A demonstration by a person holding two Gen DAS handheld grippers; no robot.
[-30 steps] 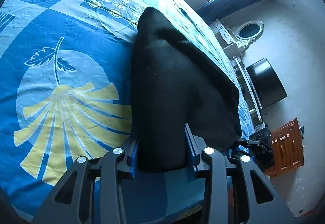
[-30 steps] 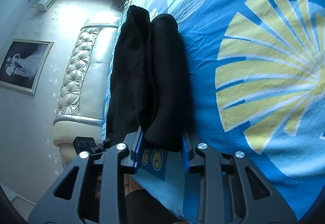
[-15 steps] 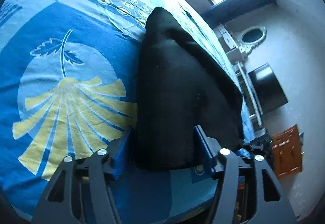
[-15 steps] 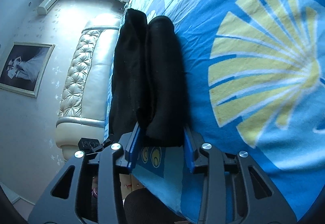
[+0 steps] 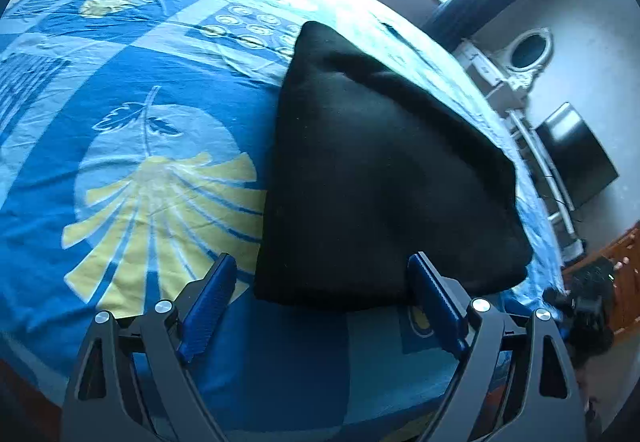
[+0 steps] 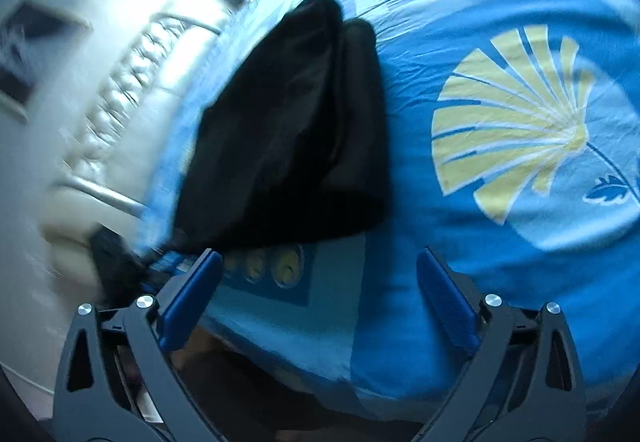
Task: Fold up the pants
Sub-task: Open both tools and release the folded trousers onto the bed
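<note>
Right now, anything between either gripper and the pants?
Nothing visible. The folded black pants lie on the blue bedsheet right ahead of the open left gripper. Only bare sheet separates them from the open right gripper.

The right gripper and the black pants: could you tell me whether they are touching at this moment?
Apart. In the right wrist view the right gripper is open, and bare blue bedsheet shows between its fingertips and the near edge of the black pants.

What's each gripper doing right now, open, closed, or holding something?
Left gripper: open, fingers spread either side of the black pants, not clamping them.
Right gripper: open, holding nothing, clear of the pants.
</note>
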